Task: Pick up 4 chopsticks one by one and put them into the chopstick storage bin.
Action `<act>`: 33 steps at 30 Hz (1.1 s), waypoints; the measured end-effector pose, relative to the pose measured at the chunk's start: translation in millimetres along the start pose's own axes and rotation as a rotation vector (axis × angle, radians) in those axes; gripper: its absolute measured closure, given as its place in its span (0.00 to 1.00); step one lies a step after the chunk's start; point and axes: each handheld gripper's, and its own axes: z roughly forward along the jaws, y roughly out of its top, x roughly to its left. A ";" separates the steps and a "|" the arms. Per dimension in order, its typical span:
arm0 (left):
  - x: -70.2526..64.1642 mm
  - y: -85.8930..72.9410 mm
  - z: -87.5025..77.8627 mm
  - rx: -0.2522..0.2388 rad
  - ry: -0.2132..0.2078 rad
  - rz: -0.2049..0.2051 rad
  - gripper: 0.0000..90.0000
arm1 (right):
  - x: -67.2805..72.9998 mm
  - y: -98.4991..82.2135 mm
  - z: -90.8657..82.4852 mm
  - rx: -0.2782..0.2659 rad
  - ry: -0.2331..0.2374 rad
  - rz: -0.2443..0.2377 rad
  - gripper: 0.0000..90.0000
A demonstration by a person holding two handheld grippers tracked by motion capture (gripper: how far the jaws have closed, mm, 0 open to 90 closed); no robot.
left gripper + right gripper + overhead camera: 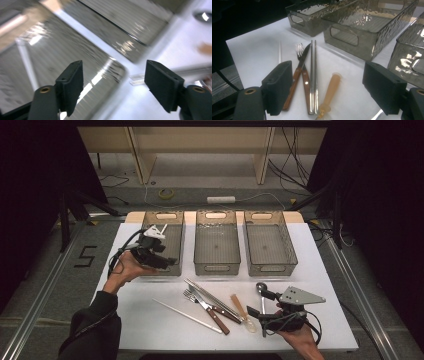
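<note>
My left gripper (169, 262) hangs over the near end of the left smoky plastic bin (172, 220), held in a hand. In the left gripper view its jaws (113, 85) stand wide open with nothing between them, above that bin's corner (122, 68). My right gripper (258, 302) rests open at the table's front right, beside a metal spoon (260, 287). Ahead of it (327, 90) lie a fork (299, 49), a wooden-handled knife (304, 56), metal chopsticks (313, 75), an amber-handled spoon (332, 88) and a white chopstick (280, 51).
The middle bin (216, 265) and the right bin (270, 266) stand in a row with the left one at the back of the white table (150, 325). The cutlery (212, 305) lies in the front middle. Cables trail from both grippers.
</note>
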 end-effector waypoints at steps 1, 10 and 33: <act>-5.1 -0.1 -1.2 -0.001 -0.016 0.010 0.31 | 0.5 0.2 -0.2 0.002 -0.001 -0.002 0.28; -36.3 -4.7 -4.3 0.056 -0.074 0.113 0.25 | 2.3 1.1 -0.8 -0.001 0.001 -0.009 0.28; -87.5 -22.8 15.4 0.258 -0.148 0.318 0.24 | 3.7 1.3 -0.6 0.003 0.004 -0.019 0.28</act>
